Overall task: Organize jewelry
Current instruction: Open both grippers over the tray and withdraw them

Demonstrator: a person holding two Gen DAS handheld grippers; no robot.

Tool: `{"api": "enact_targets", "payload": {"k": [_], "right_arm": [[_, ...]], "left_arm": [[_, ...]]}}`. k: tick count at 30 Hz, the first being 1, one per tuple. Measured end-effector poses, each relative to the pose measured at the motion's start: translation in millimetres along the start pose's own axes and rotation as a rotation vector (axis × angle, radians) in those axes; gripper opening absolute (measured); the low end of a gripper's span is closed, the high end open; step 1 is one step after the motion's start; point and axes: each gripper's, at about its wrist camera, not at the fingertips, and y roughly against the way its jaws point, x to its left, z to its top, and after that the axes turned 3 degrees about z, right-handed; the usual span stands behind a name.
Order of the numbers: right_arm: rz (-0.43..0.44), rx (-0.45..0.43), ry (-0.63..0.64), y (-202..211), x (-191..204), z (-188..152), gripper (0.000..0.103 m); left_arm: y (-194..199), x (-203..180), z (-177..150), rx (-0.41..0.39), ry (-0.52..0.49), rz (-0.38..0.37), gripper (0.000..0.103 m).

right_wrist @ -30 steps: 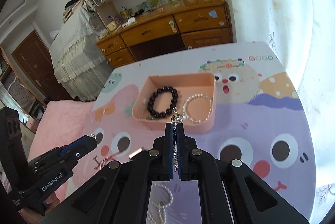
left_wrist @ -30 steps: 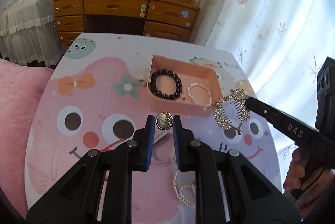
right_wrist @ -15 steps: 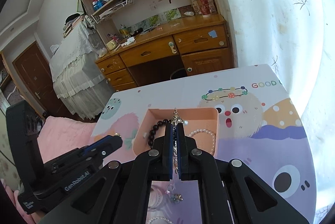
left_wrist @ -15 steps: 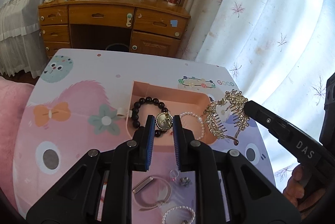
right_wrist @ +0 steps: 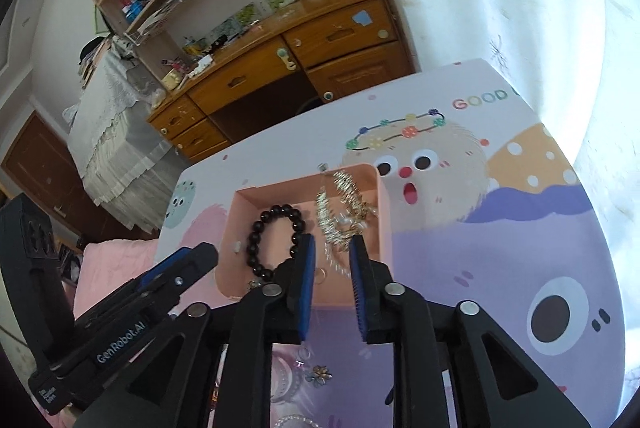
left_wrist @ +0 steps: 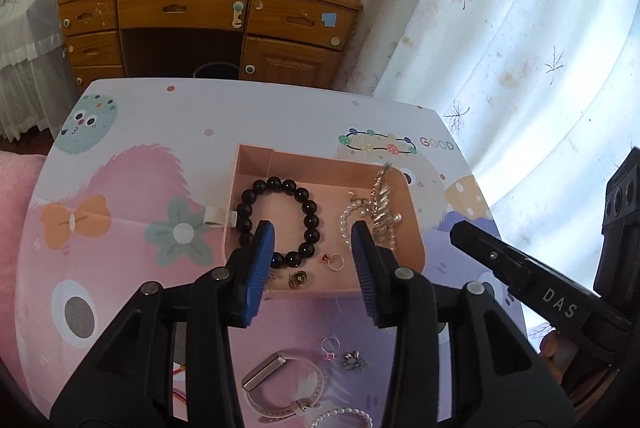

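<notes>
Both tools just opened, nothing between the pads: left tool (left_wrist: 312, 260), right tool (right_wrist: 330, 276). Gold hair comb (left_wrist: 382, 204) and brooch (left_wrist: 298, 279) down in pink tray (left_wrist: 412, 248), mid-frame. Risk: comb teeth snagging pearl bracelet (left_wrist: 352, 216) when pulling away. Readable: "GOOD" on desk (left_wrist: 436, 143), "DAS", "GenRobot.AI".

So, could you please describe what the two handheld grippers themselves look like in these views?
Both are matte black plastic tools. The left gripper and right gripper each have two angular fingers with ribbed blue pads and round silver pivot screws. White lettering reads "DAS" on the right one's side and "GenRobot.AI" on the left's. No cables or sleeves show.
</notes>
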Motion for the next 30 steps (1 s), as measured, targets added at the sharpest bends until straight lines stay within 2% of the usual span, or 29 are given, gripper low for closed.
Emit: {"api": "enact_targets", "payload": {"k": [4, 6, 10, 12, 15, 20, 24, 27, 30], "right_arm": [[-0.009, 0.004, -0.026, 2, -11, -6, 0.028], [-0.006, 0.005, -0.033, 4, -14, -10, 0.035], [-0.011, 0.028, -0.037, 9, -18, -21, 0.038], [-0.015, 0.046, -0.03, 11, -20, -32, 0.053], [-0.014, 0.074, -0.01, 15, -22, -51, 0.069], [-0.037, 0.161, -0.005, 18, -23, -92, 0.079], [-0.044, 0.201, -0.011, 22, -17, -129, 0.086], [-0.064, 0.232, 0.034, 22, -5, -155, 0.086], [-0.097, 0.266, 0.098, 21, 14, -180, 0.087]], "left_arm": [[3, 6, -2, 0.01, 0.01, 0.004, 0.042], [6, 7, -4, 0.009, 0.002, 0.007, 0.042], [12, 14, -15, 0.026, 0.001, 0.028, 0.043], [14, 22, -22, 0.045, 0.033, 0.029, 0.043], [21, 34, -34, 0.066, 0.07, 0.041, 0.043], [37, 53, -55, 0.084, 0.048, 0.073, 0.049], [48, 75, -75, 0.132, 0.048, 0.09, 0.049], [57, 89, -90, 0.17, 0.043, 0.091, 0.052], [62, 102, -106, 0.219, 0.014, 0.1, 0.059]]}}
